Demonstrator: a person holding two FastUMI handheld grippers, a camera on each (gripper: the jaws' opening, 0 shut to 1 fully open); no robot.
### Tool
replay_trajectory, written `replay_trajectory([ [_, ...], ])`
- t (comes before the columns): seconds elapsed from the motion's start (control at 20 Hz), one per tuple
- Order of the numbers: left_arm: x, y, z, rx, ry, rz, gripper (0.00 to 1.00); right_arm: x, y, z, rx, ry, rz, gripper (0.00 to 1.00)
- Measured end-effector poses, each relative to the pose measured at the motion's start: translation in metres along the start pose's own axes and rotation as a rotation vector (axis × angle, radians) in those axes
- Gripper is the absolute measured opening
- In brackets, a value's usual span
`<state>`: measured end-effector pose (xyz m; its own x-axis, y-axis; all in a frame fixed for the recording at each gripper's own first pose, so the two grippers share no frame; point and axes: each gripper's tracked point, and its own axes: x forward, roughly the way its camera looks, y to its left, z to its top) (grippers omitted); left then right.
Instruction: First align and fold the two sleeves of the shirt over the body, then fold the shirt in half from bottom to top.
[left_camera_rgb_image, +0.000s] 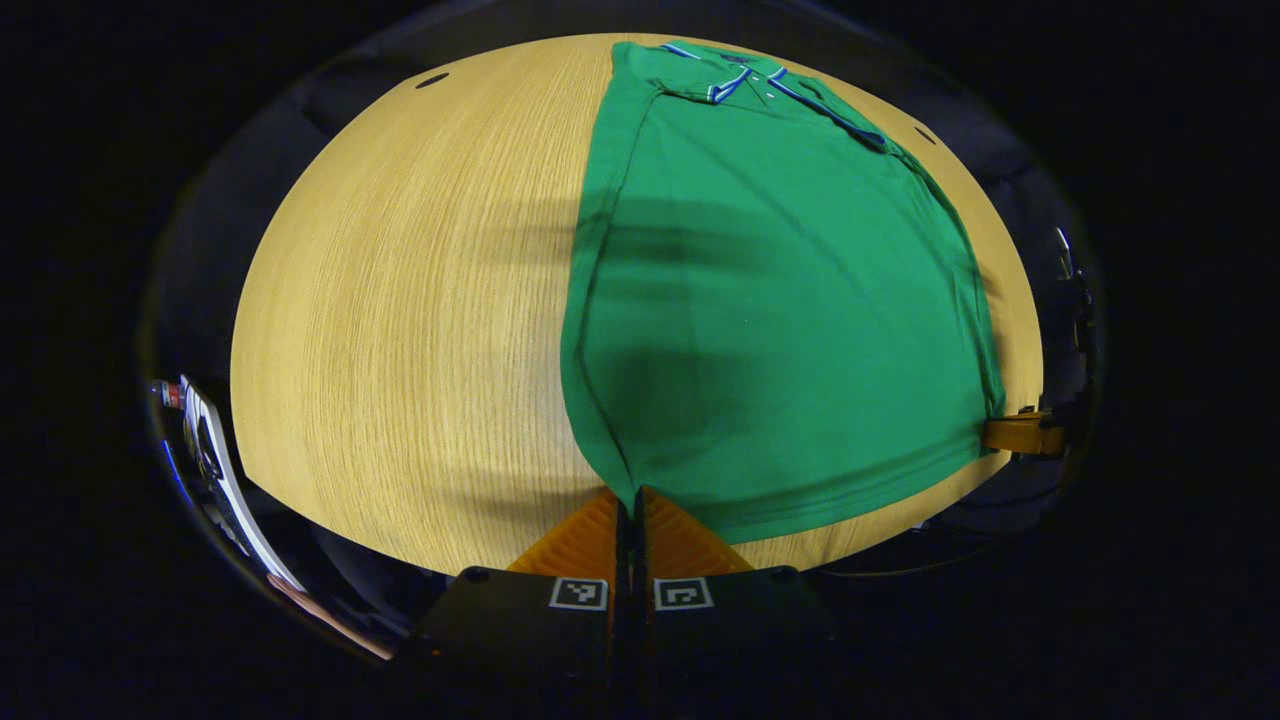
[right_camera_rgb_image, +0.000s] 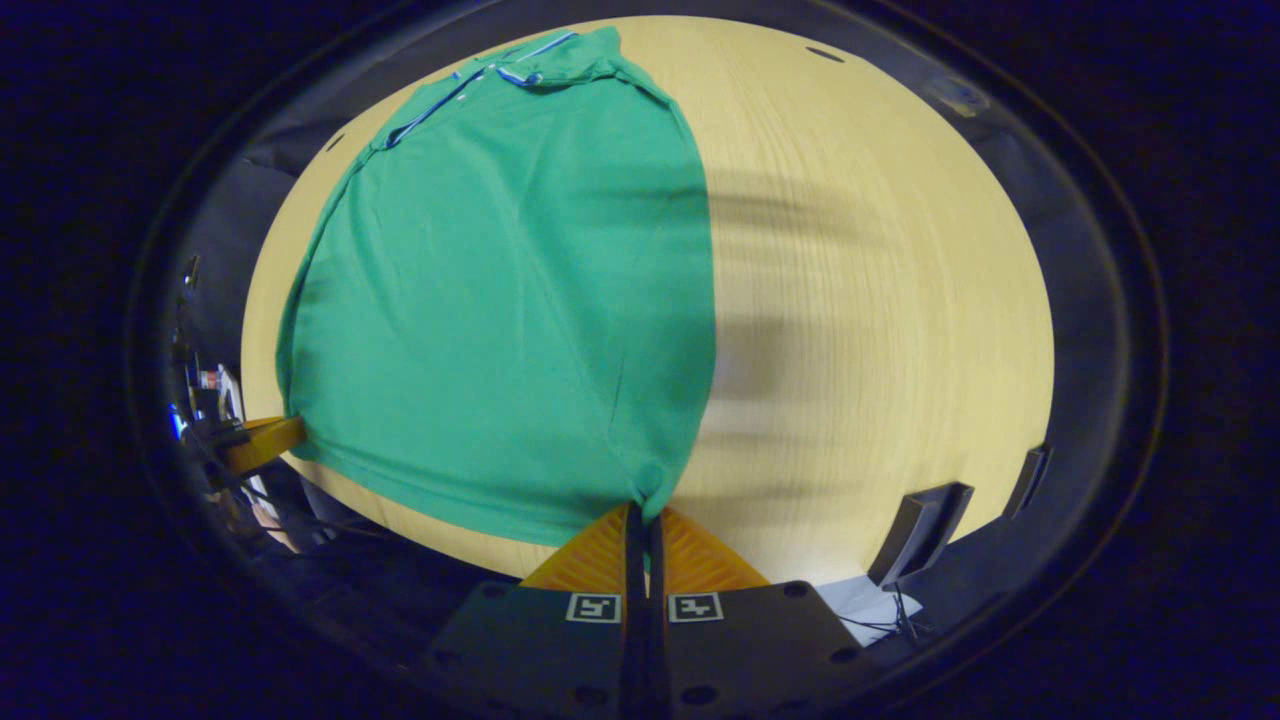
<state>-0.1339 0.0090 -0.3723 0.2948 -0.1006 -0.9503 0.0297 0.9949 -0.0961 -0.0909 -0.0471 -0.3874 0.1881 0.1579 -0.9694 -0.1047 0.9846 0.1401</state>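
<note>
Wooden table (left_camera_rgb_image: 400, 300), one shirt (left_camera_rgb_image: 780, 300), two grippers.

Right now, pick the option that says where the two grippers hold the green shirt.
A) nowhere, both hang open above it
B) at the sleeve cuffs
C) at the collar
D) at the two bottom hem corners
D: the left gripper and the right gripper each pinch a hem corner of the green shirt, with the collar at the table's far side.

Green shirt (left_camera_rgb_image: 780, 330) w/ blue-white striped collar (left_camera_rgb_image: 728, 88); light wood-grain table (left_camera_rgb_image: 400, 330)
</note>
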Motion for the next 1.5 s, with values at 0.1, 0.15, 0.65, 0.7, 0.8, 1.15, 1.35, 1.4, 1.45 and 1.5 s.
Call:
replay_trajectory([
  [0.1, -0.009, -0.002, 0.001, -0.002, -0.019, -0.007, 0.03, -0.013, 0.001, 0.003, -0.015, -0.034, -0.002, 0.02],
  [0.15, -0.015, -0.003, 0.003, 0.004, -0.030, -0.014, 0.03, -0.021, 0.001, 0.006, -0.017, -0.054, -0.004, 0.02],
  [0.65, -0.080, -0.003, 0.086, -0.015, -0.203, -0.051, 0.03, -0.104, 0.011, 0.064, 0.033, -0.205, 0.052, 0.02],
  [0.7, -0.084, -0.003, 0.101, -0.016, -0.223, -0.053, 0.03, -0.111, 0.012, 0.074, 0.028, -0.226, 0.051, 0.02],
  [0.8, -0.095, -0.004, 0.128, -0.011, -0.261, -0.062, 0.03, -0.124, 0.013, 0.097, 0.011, -0.268, 0.041, 0.02],
  [1.15, -0.113, 0.000, 0.205, 0.030, -0.341, -0.057, 0.03, -0.161, 0.016, 0.183, 0.006, -0.398, 0.030, 0.02],
  [1.35, -0.114, 0.004, 0.249, 0.044, -0.376, -0.051, 0.03, -0.170, 0.016, 0.235, -0.003, -0.463, 0.015, 0.02],
  [1.4, -0.113, 0.005, 0.261, 0.049, -0.388, -0.048, 0.03, -0.171, 0.015, 0.247, -0.007, -0.478, 0.007, 0.02],
  [1.45, -0.112, 0.007, 0.273, 0.055, -0.399, -0.042, 0.03, -0.172, 0.017, 0.260, -0.012, -0.494, 0.006, 0.02],
  [1.5, -0.111, 0.008, 0.285, 0.061, -0.409, -0.036, 0.03, -0.173, 0.018, 0.274, -0.018, -0.514, 0.002, 0.02],
])
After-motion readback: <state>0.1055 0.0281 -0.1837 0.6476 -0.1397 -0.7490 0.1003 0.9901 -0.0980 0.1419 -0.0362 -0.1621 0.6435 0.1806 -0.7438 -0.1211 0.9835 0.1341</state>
